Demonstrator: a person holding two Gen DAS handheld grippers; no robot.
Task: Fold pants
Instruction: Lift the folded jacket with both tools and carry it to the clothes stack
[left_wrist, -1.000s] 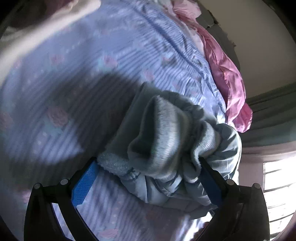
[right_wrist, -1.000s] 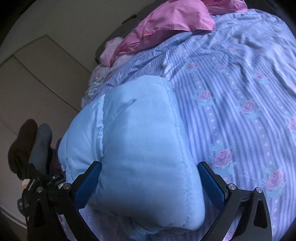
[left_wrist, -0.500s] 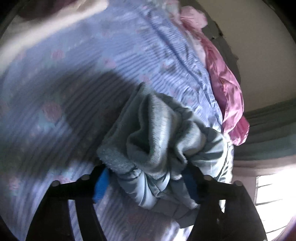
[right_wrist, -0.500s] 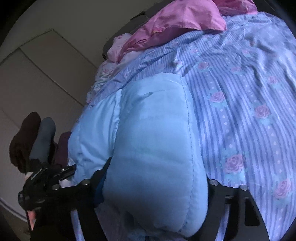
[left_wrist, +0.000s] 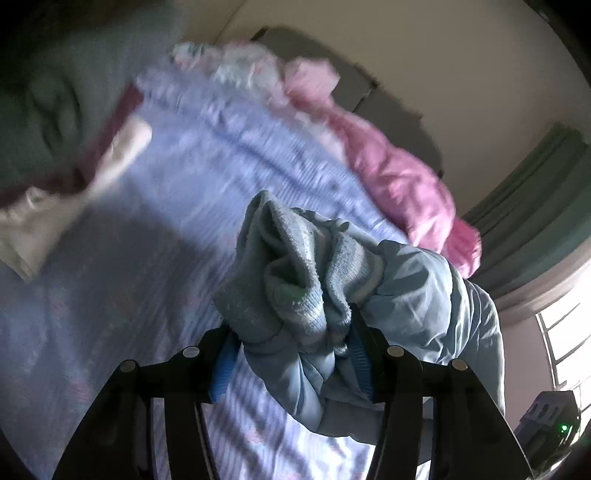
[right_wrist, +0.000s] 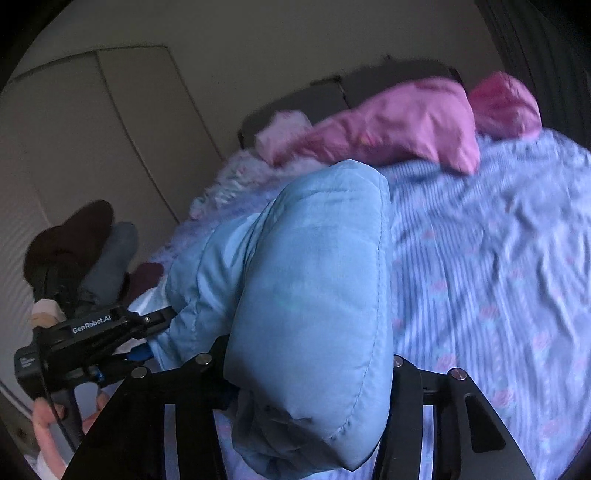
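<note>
Left tool (left_wrist: 291, 354) and right tool (right_wrist: 306, 373), both clamped on cloth.

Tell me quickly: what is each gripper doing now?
Left gripper: shut on the blue pants.
Right gripper: shut on the same pants.

light level: dim room, cool blue cast in both views
light source: window (left_wrist: 565, 354) at the right edge of the left wrist view, blown out white
shadows: broad dark shadow lay over the bedsheet (left_wrist: 155, 258) left of centre; gripper frames near black, little detail
blur: heavy motion smear on the far bedsheet, the pink blanket (left_wrist: 399, 184) and the upper left corner in the left wrist view; milder smear on the sheet (right_wrist: 498, 258) in the right wrist view
sharpest: pants (left_wrist: 295, 280) close to the lens, knit texture readable; quilted side (right_wrist: 314, 295) fairly crisp
distortion: strong fisheye bend, black vignette at all corners
glare: none except the window
</note>
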